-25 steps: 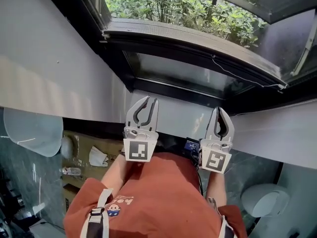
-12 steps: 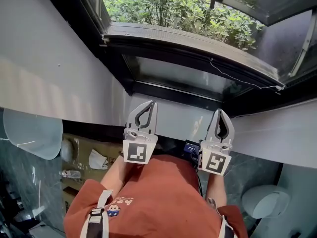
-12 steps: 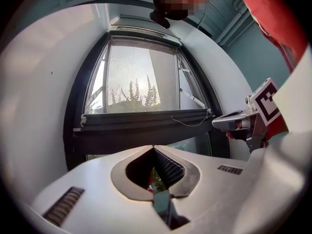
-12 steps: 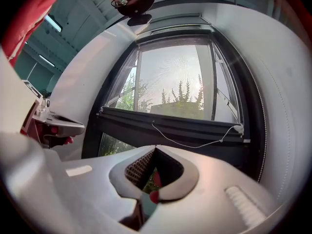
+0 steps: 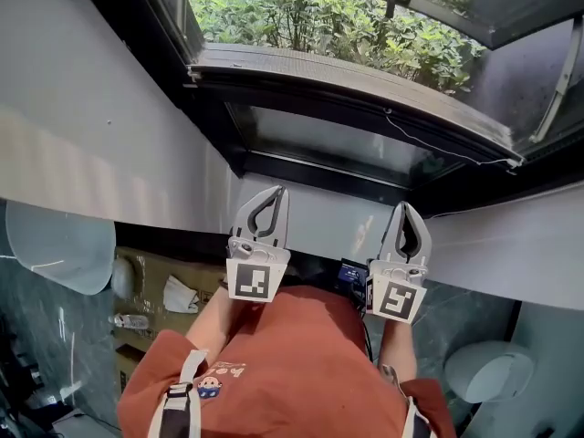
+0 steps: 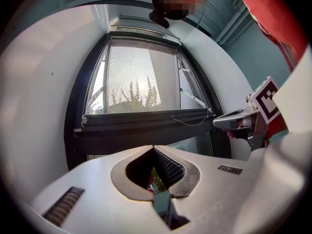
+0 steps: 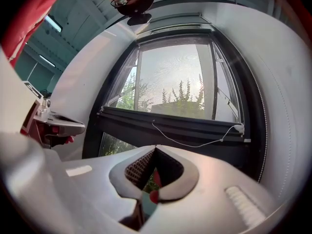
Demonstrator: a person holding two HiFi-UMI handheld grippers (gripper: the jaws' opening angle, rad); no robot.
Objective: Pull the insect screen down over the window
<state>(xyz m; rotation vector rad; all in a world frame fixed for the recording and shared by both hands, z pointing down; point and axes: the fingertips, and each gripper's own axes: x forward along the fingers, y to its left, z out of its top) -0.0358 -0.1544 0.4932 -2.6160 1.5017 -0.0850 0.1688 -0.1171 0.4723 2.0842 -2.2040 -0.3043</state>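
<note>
The window (image 5: 301, 26) has a dark frame with green shrubs outside. The insect screen's dark pull bar (image 6: 146, 118) crosses the window, its mesh (image 6: 131, 82) stretched above it. A thin white cord (image 7: 190, 141) hangs along the bar, which also shows in the head view (image 5: 347, 85). Both grippers are held below the window, in front of the white sill wall and apart from the bar. My left gripper (image 5: 274, 192) is shut on nothing. My right gripper (image 5: 407, 206) is shut too, its jaws empty. In the left gripper view, the right gripper (image 6: 240, 121) appears at the right edge.
A fixed glass pane (image 5: 338, 142) sits under the pull bar. White walls (image 5: 91, 108) flank the window recess. Below are a white basin (image 5: 55, 245) at the left, a cardboard box (image 5: 164, 286) with small items, and a round white fixture (image 5: 488, 368) at the right.
The left gripper's jaws have closed from open to shut. The right gripper's small gap has closed as well. Both grippers stay in nearly the same place.
</note>
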